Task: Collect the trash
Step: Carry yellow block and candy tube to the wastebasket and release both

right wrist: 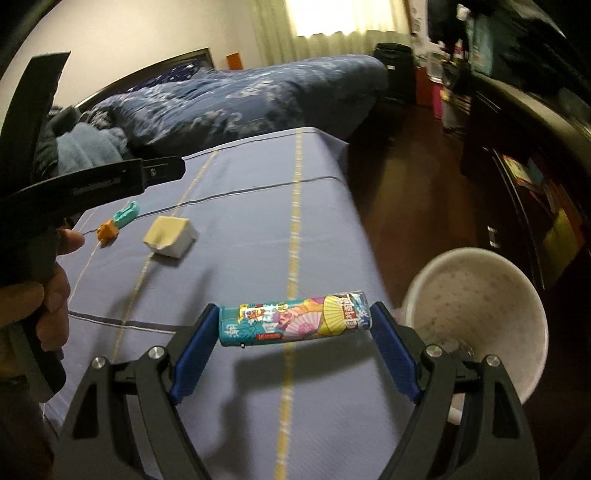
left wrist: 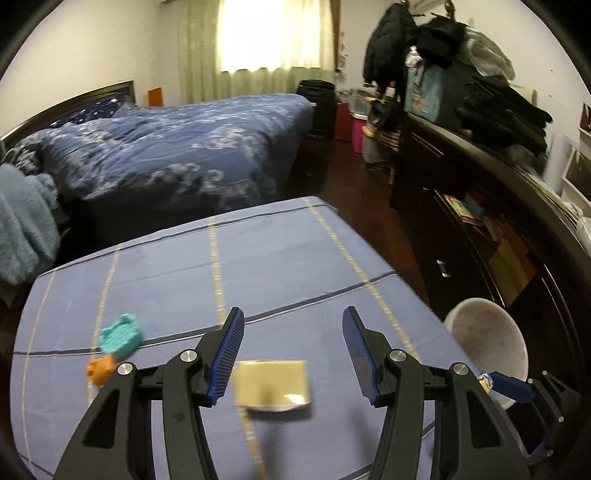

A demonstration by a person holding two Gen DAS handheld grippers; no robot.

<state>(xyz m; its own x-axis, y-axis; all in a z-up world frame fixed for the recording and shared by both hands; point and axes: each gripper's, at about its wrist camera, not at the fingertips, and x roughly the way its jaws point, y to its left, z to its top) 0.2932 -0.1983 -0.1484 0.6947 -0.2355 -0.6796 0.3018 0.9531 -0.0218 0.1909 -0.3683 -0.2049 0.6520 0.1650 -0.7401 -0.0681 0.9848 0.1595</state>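
Right gripper [right wrist: 293, 332] gripped a tube [right wrist: 293, 323] lengthwise, beside the bin [right wrist: 480, 317]. My left gripper [left wrist: 293, 354] hung half open, empty, over the bench [left wrist: 221, 266].

Blue-quilted bed [left wrist: 177, 147], curtained window [left wrist: 273, 35], dark dresser [left wrist: 498, 206], black suitcase [left wrist: 320, 109]

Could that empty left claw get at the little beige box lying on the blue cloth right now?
Probably yes. The left claw stands open with nothing between its pads, and the beige box lies on the blue cloth just ahead of it, nothing covering it. The right claw, gripping a colourful tube, is off to the side.
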